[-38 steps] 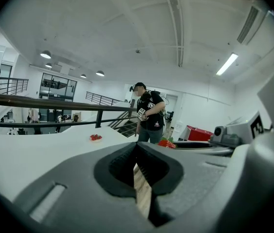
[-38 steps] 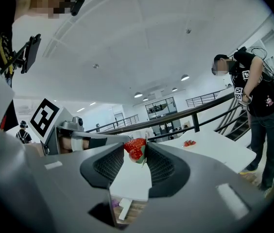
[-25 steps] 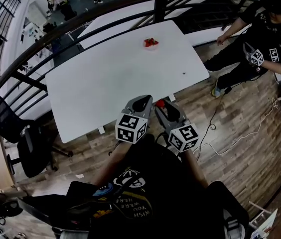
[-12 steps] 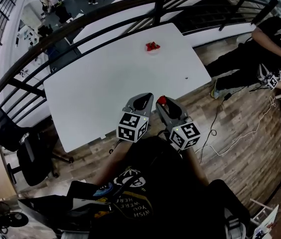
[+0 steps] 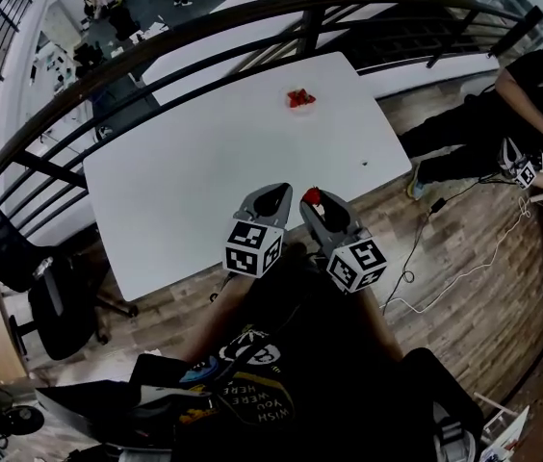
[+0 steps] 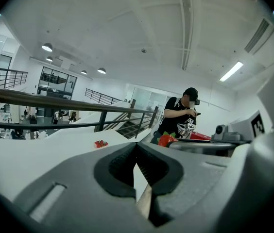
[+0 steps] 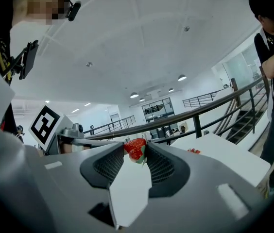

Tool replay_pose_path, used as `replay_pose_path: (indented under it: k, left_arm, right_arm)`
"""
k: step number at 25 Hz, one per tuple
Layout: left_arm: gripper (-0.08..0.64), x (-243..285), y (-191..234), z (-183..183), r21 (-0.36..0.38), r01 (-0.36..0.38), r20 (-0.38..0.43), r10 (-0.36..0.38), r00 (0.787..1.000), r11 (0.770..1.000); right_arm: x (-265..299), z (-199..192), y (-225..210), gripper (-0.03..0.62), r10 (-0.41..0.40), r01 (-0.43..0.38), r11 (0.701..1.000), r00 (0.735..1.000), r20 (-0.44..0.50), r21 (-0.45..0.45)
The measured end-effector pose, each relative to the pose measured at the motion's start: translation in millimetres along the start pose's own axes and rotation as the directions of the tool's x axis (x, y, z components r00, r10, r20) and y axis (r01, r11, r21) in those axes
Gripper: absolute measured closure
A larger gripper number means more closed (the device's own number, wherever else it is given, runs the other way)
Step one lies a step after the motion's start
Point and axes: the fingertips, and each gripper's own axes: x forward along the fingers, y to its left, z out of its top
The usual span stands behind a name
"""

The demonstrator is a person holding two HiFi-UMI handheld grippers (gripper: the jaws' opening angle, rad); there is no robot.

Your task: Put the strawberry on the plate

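Note:
My right gripper (image 5: 315,203) is shut on a red strawberry (image 5: 312,196) with green leaves, held over the near edge of the white table (image 5: 194,171). The berry (image 7: 135,149) sits pinched between the jaw tips in the right gripper view. A small white plate (image 5: 299,107) holding other strawberries (image 5: 299,96) stands at the table's far end, well beyond both grippers. It also shows in the left gripper view as the plate (image 6: 100,144). My left gripper (image 5: 273,193) hangs just left of the right one, jaws shut and holding nothing (image 6: 137,145).
A dark curved railing (image 5: 204,29) runs behind the table. A black office chair (image 5: 55,296) stands at the left on the wooden floor. A person in black (image 5: 527,114) sits at the far right, and a white cable (image 5: 445,268) lies on the floor.
Both grippers stay almost where they were, the strawberry still held. The view has shifted slightly, and the person at the right has moved lower and further right.

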Motion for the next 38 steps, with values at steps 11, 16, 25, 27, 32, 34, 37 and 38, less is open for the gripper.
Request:
replay_pose_path:
  k: [11, 16, 25, 27, 32, 34, 37, 38]
  left_arm:
    - [0.560, 62, -16, 25, 0.018, -0.020, 0.007, 0.020, 1.000, 1.000]
    - [0.560, 89, -14, 30, 0.018, -0.059, 0.003, 0.059, 0.998, 0.998]
    - [0.560, 116, 8, 23, -0.015, -0.115, -0.037, 0.115, 0.993, 0.993]
    - [0.560, 122, 18, 24, -0.021, -0.112, -0.044, 0.111, 0.993, 0.994]
    - [0.560, 137, 36, 32, -0.025, -0.087, -0.050, 0.085, 0.995, 0.996]
    - [0.560, 143, 44, 35, -0.028, -0.075, -0.054, 0.073, 0.996, 0.997]
    - [0.560, 152, 57, 39, -0.038, -0.059, -0.060, 0.057, 0.997, 0.998]
    - [0.560, 154, 62, 39, -0.042, -0.053, -0.061, 0.050, 0.997, 0.998]
  right_arm:
    - [6, 27, -61, 0.442, 0.031, -0.031, 0.999, 0.999, -0.012, -0.024]
    - [12, 30, -86, 0.442, 0.068, -0.068, 0.997, 0.997, -0.024, -0.026]
    - [34, 25, -123, 0.442, 0.086, -0.086, 0.996, 0.995, -0.058, 0.004]
    - [43, 26, -127, 0.442, 0.078, -0.077, 0.997, 0.995, -0.062, 0.007]
    - [65, 30, -138, 0.442, 0.048, -0.048, 0.999, 0.996, -0.072, 0.005]
    - [76, 32, -142, 0.442, 0.035, -0.035, 0.999, 0.997, -0.075, 0.003]
    - [90, 35, -148, 0.442, 0.017, -0.018, 1.000, 0.996, -0.083, -0.005]
    - [95, 35, -149, 0.442, 0.011, -0.011, 1.000, 0.996, -0.087, -0.006]
